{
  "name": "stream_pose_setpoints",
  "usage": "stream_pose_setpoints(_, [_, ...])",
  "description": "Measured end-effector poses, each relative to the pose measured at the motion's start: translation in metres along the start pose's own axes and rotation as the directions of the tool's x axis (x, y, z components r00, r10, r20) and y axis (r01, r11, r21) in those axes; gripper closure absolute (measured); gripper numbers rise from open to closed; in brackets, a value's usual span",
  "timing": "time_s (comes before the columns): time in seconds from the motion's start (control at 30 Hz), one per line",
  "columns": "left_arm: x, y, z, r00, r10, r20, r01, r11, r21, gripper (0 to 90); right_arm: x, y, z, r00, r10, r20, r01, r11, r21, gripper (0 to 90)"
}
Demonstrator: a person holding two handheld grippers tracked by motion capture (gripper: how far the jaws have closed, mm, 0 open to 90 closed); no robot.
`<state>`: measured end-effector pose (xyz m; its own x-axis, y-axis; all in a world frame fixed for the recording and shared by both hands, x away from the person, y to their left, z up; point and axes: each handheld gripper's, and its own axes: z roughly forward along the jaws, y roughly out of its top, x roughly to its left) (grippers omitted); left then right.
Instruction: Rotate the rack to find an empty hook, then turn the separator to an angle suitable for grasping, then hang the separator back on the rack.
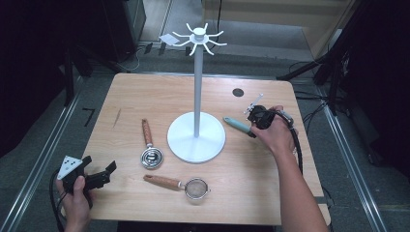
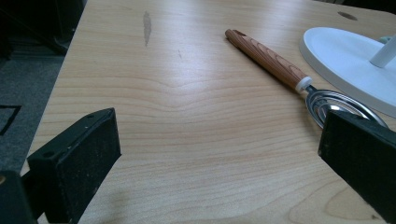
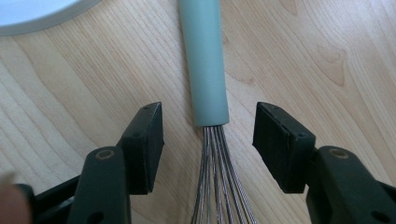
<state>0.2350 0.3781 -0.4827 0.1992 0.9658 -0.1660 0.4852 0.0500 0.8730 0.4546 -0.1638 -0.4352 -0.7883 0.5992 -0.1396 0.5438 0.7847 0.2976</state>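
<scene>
A whisk point(image 1: 237, 124) with a pale green handle point(image 3: 204, 60) lies on the wooden table point(image 1: 145, 92), just right of the white hook stand's round base point(image 1: 196, 137). My right gripper point(image 3: 208, 126) hangs low over it and is open. Its jaws straddle the spot where the steel wires point(image 3: 219, 186) leave the handle, and neither pad touches it. In the high view a hand holds the right gripper point(image 1: 254, 126) at the whisk's right end. My left gripper point(image 1: 107, 174) rests open near the table's front left corner, with nothing between its jaws point(image 2: 219, 140).
A wooden-handled coil whisk point(image 1: 150, 145) point(image 2: 271, 58) lies left of the stand base point(image 2: 345, 60). In front of the base lies a wooden-handled strainer point(image 1: 179, 183). The stand's tall pole point(image 1: 198, 82) carries hooks at its top. A dark round hole point(image 1: 237, 92) marks the far right.
</scene>
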Motion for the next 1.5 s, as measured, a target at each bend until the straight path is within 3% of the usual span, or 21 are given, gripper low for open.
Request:
stream_pose_setpoints(0.17, [0.000,0.000,0.000,1.0000,0.000,0.000,0.000,1.0000,0.000,0.0,-0.003,-0.001,0.001,0.9997,0.016,-0.019,-0.016,0.9999,0.006,48.1])
stream_pose_setpoints(0.53, [0.000,0.000,0.000,1.0000,0.002,0.003,-0.002,1.0000,0.001,0.0,-0.002,0.014,0.003,0.9990,-0.025,-0.038,0.027,0.9985,0.048,56.2])
stream_pose_setpoints(0.7, [0.000,0.000,0.000,1.0000,0.004,0.003,-0.004,1.0000,0.001,0.0,-0.002,0.017,0.011,0.9990,-0.029,-0.034,0.032,0.9973,0.066,56.2])
stream_pose_setpoints(0.8, [0.000,0.000,0.000,1.0000,0.001,0.005,-0.001,1.0000,0.001,0.0,-0.001,0.020,0.019,0.9985,-0.039,-0.038,0.043,0.9918,0.120,57.9])
stream_pose_setpoints(1.13, [0.000,0.000,0.000,1.0000,0.004,0.004,-0.004,1.0000,0.001,0.0,-0.005,0.030,0.031,0.9981,-0.021,-0.058,0.030,0.9871,0.157,64.4])
stream_pose_setpoints(1.27, [0.000,0.000,0.000,1.0000,0.000,0.008,-0.001,1.0000,0.002,0.0,-0.007,0.029,0.038,0.9954,-0.037,-0.089,0.052,0.9832,0.175,68.4])
stream_pose_setpoints(1.4, [0.000,0.000,0.000,1.0000,0.000,0.008,0.000,1.0000,0.003,0.0,-0.008,0.029,0.038,0.9965,-0.026,-0.080,0.038,0.9862,0.161,68.3])
stream_pose_setpoints(1.43, [0.001,0.000,0.000,1.0000,0.000,0.008,0.000,1.0000,0.003,0.0,-0.008,0.030,0.039,0.9961,0.012,-0.087,0.001,0.9898,0.143,68.3])
stream_pose_setpoints(1.5, [0.000,0.000,0.000,1.0000,0.000,0.009,0.000,1.0000,0.003,0.0,-0.010,0.030,0.039,0.9957,0.012,-0.092,0.002,0.9879,0.155,68.1])
